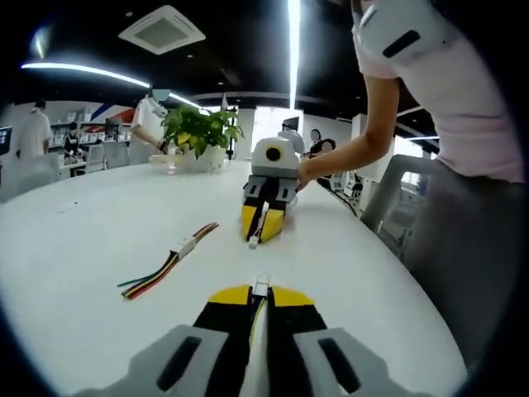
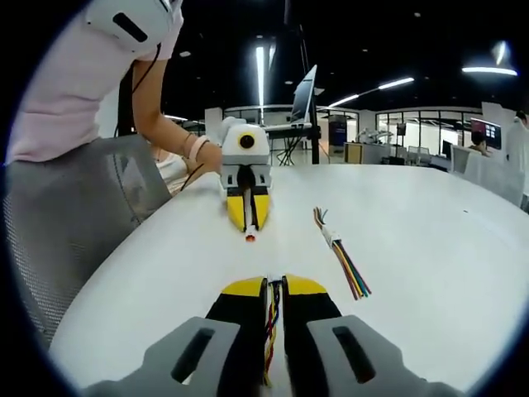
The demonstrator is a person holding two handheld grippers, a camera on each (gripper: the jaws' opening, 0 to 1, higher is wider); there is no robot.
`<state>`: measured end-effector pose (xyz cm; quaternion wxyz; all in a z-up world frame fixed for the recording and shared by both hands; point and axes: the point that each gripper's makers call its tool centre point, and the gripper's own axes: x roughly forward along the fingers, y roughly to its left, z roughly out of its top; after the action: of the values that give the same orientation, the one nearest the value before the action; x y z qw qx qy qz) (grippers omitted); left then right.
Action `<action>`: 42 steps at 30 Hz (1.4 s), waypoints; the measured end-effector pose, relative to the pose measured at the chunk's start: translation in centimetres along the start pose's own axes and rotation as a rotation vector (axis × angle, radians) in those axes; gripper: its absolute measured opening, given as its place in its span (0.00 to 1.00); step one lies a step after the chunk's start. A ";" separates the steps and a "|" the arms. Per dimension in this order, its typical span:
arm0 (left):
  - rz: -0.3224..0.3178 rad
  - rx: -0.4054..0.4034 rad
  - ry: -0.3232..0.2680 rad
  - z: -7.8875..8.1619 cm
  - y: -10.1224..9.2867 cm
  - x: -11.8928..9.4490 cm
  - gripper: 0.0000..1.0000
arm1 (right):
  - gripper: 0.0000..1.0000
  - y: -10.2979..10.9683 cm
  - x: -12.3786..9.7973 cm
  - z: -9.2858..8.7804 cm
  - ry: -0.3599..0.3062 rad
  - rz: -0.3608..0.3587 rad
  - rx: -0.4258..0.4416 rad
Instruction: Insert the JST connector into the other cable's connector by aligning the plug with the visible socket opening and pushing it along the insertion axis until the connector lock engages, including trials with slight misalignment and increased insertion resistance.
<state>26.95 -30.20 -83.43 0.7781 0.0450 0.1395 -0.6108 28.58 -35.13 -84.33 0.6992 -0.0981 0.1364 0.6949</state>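
Both tongs face each other across the white table (image 1: 83, 248), well apart, tips aimed at one another. From the left gripper view I see my left gripper (image 1: 261, 291) with its yellow-tipped jaws pressed together on a small white plug (image 1: 262, 286) that pokes out just past the tips. Opposite it in that view sits the right gripper (image 1: 263, 225), jaws pinched on a small white socket (image 1: 254, 241) whose end hangs just above the tabletop; coloured wires run back between those jaws. In the right gripper view the wires (image 2: 270, 327) show as a red, yellow and dark bundle squeezed in the narrow slot between the jaws. That same view shows the left gripper from the front, low over the table, with the plug at its tip looking white with a reddish-orange end. A spare cable (image 1: 169, 260) lies flat on the table off to one side of the line between the two grippers, touched by neither: a white connector in the middle, with green, yellow, red and dark wires fanning out at one end. A person in a pale pink top stands at the table edge beside a grey chair (image 2: 83, 215); a bare hand (image 1: 307, 172) grips the right gripper's body, forearm angled down. A potted plant (image 1: 201, 132) stands farther back.
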 end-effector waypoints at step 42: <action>0.015 0.017 -0.006 0.6 1.7 1.4 0.01 | 0.03 -0.7 2.2 0.7 -0.038 0.025 0.104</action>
<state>28.97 -31.28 -83.41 0.7828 0.0510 0.1315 -0.6061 29.32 -32.82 -84.44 0.6972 -0.0467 0.1600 0.6972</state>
